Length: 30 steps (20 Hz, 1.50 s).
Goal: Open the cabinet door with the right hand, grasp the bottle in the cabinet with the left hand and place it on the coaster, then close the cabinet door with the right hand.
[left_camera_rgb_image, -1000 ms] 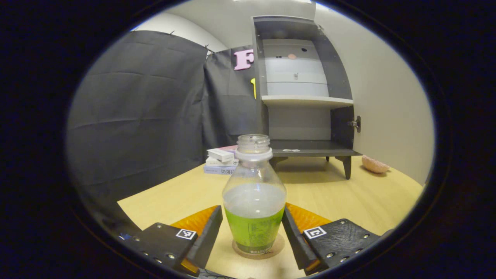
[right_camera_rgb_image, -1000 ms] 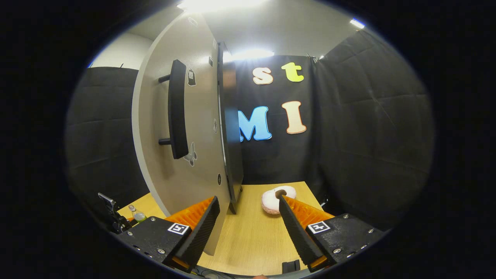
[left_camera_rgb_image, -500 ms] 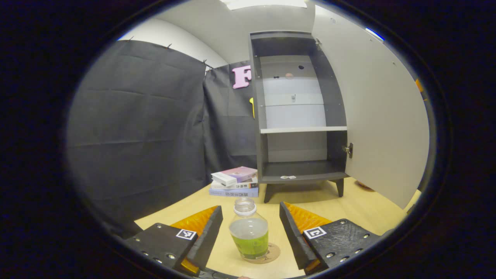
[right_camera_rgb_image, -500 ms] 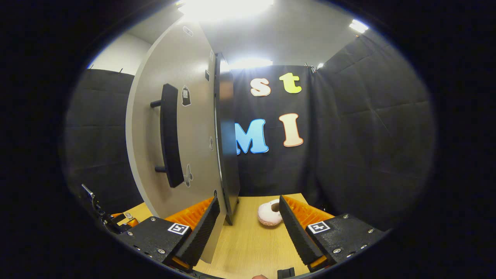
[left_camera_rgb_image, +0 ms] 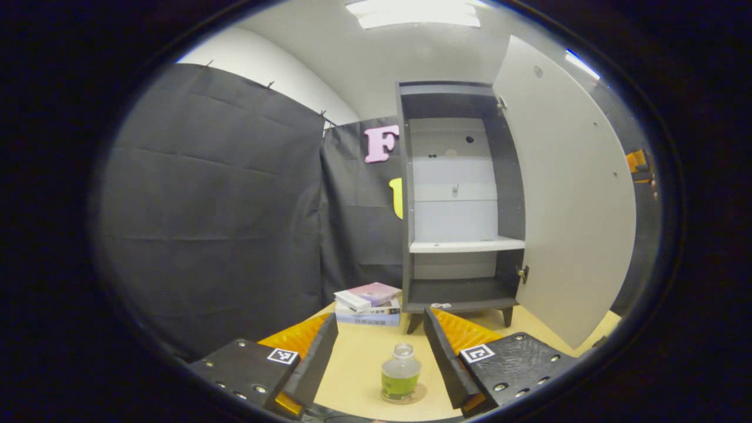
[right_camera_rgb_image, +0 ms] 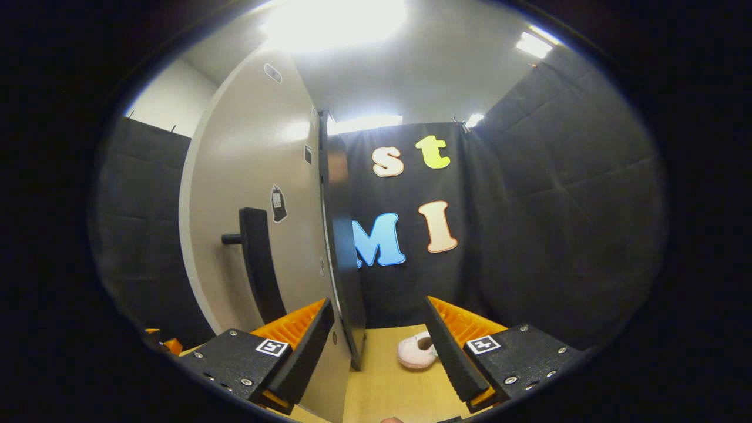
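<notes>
both grippers we are holding spread and empty, left gripper [left_camera_rgb_image: 380,352] above the bottle [left_camera_rgb_image: 400,380] standing on its coaster [left_camera_rgb_image: 415,396], right gripper [right_camera_rgb_image: 379,346] beside the open cabinet door [right_camera_rgb_image: 258,176].

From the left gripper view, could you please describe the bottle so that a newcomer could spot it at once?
Start at the tall dark cabinet with its open door. On the wooden table before it, the bottle stands upright on a round coaster. It is clear, uncapped and holds green liquid, unlike the stacked books behind it.

Stack of books [left_camera_rgb_image: 369,304] on table [left_camera_rgb_image: 358,364], pink doughnut-shaped object [right_camera_rgb_image: 416,352]
</notes>
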Tool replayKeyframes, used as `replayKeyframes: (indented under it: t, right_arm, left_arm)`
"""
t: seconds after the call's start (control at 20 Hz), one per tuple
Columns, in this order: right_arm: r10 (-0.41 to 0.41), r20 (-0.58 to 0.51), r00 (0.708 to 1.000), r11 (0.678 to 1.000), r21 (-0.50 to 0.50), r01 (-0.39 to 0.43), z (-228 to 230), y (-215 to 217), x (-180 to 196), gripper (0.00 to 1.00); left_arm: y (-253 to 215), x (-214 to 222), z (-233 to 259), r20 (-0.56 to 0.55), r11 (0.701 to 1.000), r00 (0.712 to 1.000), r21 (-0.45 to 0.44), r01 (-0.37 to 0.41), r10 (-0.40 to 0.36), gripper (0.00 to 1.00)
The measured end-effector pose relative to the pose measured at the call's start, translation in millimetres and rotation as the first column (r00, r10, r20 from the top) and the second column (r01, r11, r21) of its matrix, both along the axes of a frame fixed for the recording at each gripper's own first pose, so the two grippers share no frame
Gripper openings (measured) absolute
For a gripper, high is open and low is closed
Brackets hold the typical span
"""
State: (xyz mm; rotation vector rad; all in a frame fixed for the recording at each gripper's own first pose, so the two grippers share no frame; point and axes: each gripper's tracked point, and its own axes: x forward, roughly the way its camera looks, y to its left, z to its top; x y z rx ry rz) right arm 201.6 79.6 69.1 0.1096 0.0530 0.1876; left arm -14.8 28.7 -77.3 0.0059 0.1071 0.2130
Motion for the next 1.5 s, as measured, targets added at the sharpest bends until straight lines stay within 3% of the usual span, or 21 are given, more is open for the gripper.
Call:
replayKeyframes:
  t: [0.15, 0.2, 0.3, 0.35, 0.5, 0.6, 0.65, 0.7, 1.0, 1.05, 1.1, 1.15, 1.3, 1.45, 1.5]
  right_arm:
    - [-0.049, 0.028, 0.998, 0.997, -0.059, 0.05, 5.2, 0.0, -5.0, 0.9]
    - [-0.058, 0.028, 0.998, 0.996, -0.072, 0.06, 4.0, 5.6, -8.1, 0.91]
    - [-0.073, 0.03, 0.997, 0.993, -0.091, 0.075, 5.9, 19.7, -18.4, 0.9]
    - [-0.073, 0.027, 0.997, 0.993, -0.091, 0.075, 5.7, 27.8, -22.8, 0.91]
    - [-0.062, 0.023, 0.998, 0.994, -0.087, 0.064, 6.1, 56.6, -27.5, 0.91]
    - [-0.045, 0.023, 0.999, 0.995, -0.09, 0.047, 6.4, 78.7, -29.8, 0.91]
    - [-0.034, 0.024, 0.999, 0.995, -0.088, 0.036, 6.2, 90.4, -30.9, 0.91]
    - [-0.023, 0.024, 0.999, 0.996, -0.086, 0.025, 2.9, 98.9, -31.4, 0.91]
    - [0.036, 0.026, 0.999, 0.998, -0.058, -0.035, 3.5, 152.9, -22.9, 0.91]
    - [0.045, 0.028, 0.999, 0.997, -0.059, -0.043, 3.5, 161.9, -20.3, 0.91]
    - [0.054, 0.03, 0.998, 0.997, -0.058, -0.052, 3.1, 170.4, -18.5, 0.91]
    - [0.063, 0.03, 0.998, 0.997, -0.056, -0.061, 2.8, 179.4, -16.5, 0.91]
    - [0.091, 0.033, 0.995, 0.995, -0.047, -0.09, 0.4, 208.9, -14.9, 0.91]
    - [0.117, 0.028, 0.993, 0.992, -0.042, -0.116, -3.7, 236.6, -5.2, 0.92]
    - [0.126, 0.025, 0.992, 0.991, -0.041, -0.125, -7.0, 245.7, -1.9, 0.92]
  left_arm:
    - [31.3, 1.1, 9.6, 0.02, 1.0, 1.0, -0.004, -0.006, 0.007, 0.89]
    - [39.7, 3.2, 8.2, 0.019, 1.0, 1.0, -0.007, -0.001, 0.001, 0.84]
    - [51.7, 9.0, 3.2, 0.011, 1.0, 1.0, -0.014, 0.013, -0.012, 0.88]
    - [55.6, 11.7, 2.3, 0.012, 1.0, 1.0, -0.019, 0.022, -0.022, 0.8]
    - [70.3, 15.5, 2.0, 0.017, 0.999, 0.999, -0.016, 0.046, -0.045, 0.84]
    - [81.1, 18.4, 1.0, 0.019, 0.999, 0.998, -0.008, 0.053, -0.053, 0.89]
    - [88.1, 17.9, 0.0, 0.02, 0.999, 0.998, -0.007, 0.053, -0.053, 0.84]
    - [94.7, 17.8, 0.4, 0.02, 0.999, 0.998, -0.007, 0.053, -0.053, 0.88]
    - [132.9, 13.2, -7.7, 0.002, 0.999, 0.999, 0.003, 0.049, -0.049, 0.88]
    - [139.2, 12.0, -8.2, 0.002, 0.999, 0.999, 0.006, 0.046, -0.046, 0.84]
    - [144.3, 9.9, -8.5, -0.001, 0.999, 0.999, 0.01, 0.043, -0.043, 0.88]
    - [150.3, 8.1, -8.5, -0.003, 0.999, 0.999, 0.013, 0.04, -0.04, 0.84]
    - [166.9, 3.0, -11.3, -0.009, 0.999, 0.999, 0.019, 0.034, -0.034, 0.88]
    - [183.8, 1.0, -13.6, -0.016, 0.999, 1.0, 0.029, 0.026, -0.026, 0.84]
    - [189.9, 0.2, -12.5, -0.017, 0.999, 1.0, 0.031, 0.021, -0.02, 0.88]
